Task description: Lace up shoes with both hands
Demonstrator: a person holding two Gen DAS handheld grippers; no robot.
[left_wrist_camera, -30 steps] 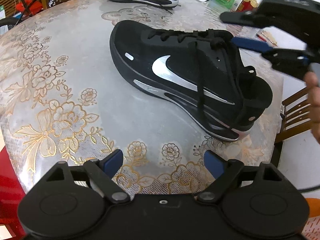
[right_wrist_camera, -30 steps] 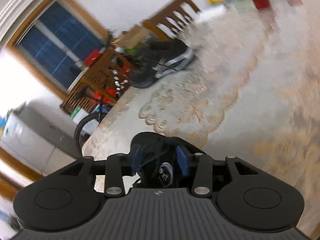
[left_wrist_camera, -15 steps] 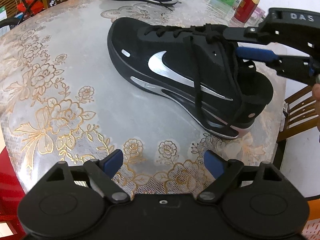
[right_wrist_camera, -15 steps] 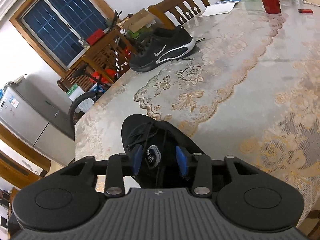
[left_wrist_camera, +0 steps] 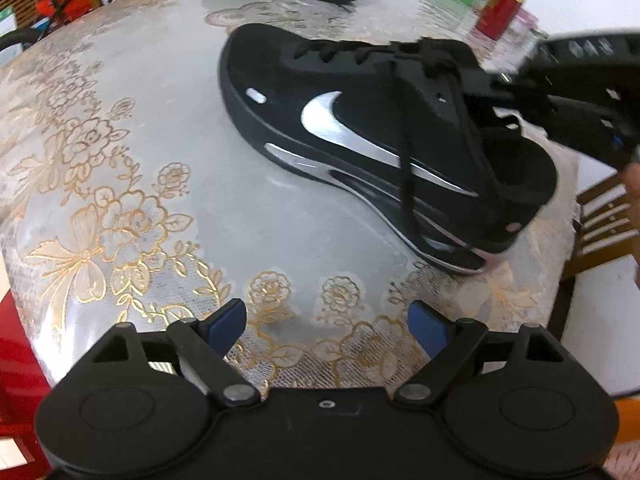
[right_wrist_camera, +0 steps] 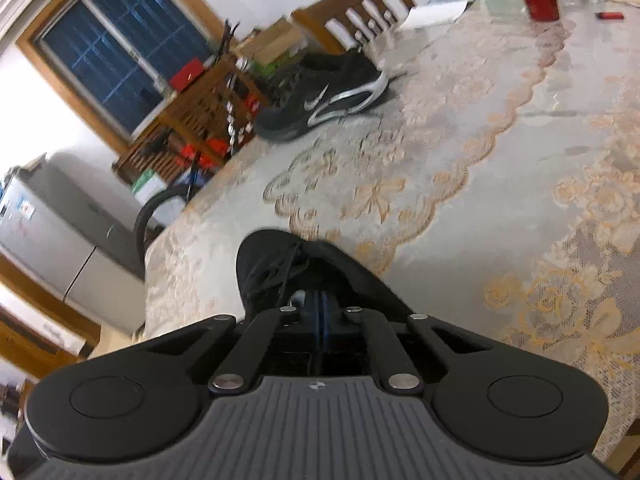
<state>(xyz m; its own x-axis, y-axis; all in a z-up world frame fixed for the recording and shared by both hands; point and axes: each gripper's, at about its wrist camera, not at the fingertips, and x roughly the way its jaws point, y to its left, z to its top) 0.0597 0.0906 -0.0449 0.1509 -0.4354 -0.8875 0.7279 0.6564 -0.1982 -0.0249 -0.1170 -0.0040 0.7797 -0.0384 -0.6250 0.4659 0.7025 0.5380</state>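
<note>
Left wrist view: the near black mesh running shoe with silver swoosh (left_wrist_camera: 360, 128) lies on the round worktop with the gold floral lace cover (left_wrist_camera: 160, 184). This shoe serves as the landmark for all places below. Its long axis runs from the toe, far and to the left in this view, to the heel, near and to the right.

Finding 1, the deciding relation. The right gripper (left_wrist_camera: 520, 92) enters from the heel side and reaches the shoe's collar at the top of the lacing. The right wrist view shows its two blue pads pressed flat together just above the tongue. It is clenched; whether a black shoelace (left_wrist_camera: 406, 160) is pinched between the pads cannot be told, since that spot is hidden and blurred. The left gripper (left_wrist_camera: 326, 320) hangs off the shoe's swoosh side, well apart from it, released, with nothing between its fingers. Two lace strands drape down that same side, so they lie ahead of the left gripper. The right one is plainly nearer the lacing.

Finding 2, count.
- Black running shoes: two. The second shoe (right_wrist_camera: 320, 100) sits beyond the landmark's toe, near the far worktop edge.
- Grippers: two.
- Loose lace strands seen on the swoosh side: two.
- Red bottle with gold cap (left_wrist_camera: 502, 4): one, beyond the landmark's heel side.

Judgement: lacing is incomplete.
</note>
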